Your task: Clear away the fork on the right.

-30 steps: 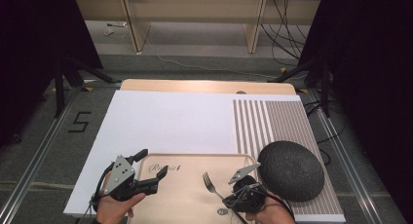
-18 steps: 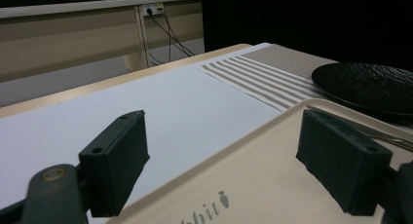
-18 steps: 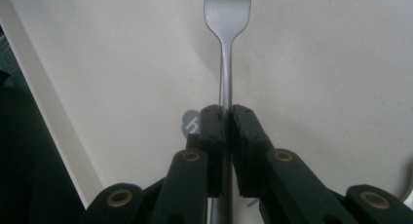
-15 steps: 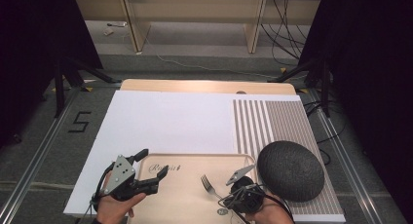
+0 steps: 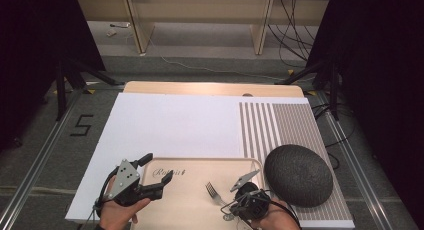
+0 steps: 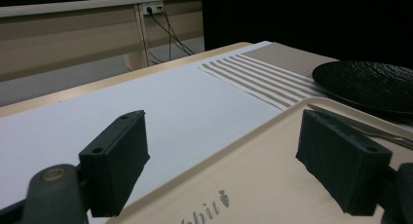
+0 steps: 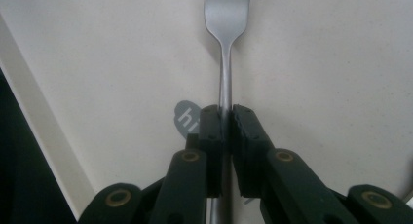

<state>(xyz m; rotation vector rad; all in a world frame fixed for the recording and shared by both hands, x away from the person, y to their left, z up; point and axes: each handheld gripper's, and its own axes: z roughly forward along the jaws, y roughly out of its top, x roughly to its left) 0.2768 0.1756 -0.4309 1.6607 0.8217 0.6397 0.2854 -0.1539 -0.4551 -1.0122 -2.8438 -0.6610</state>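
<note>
The right gripper (image 7: 225,118) is pinching the handle of a silver fork (image 7: 225,48), its jaws pressed together on the metal, and the tines are pointing away over the cream tray (image 5: 190,210). The left gripper (image 5: 156,174) is hanging wide apart over the tray's left edge, holding nothing. Just beside the tray on the right, a dark round plate (image 5: 298,174) is sitting on the striped mat (image 5: 280,125) covering that end of the bench (image 5: 210,87).
</note>
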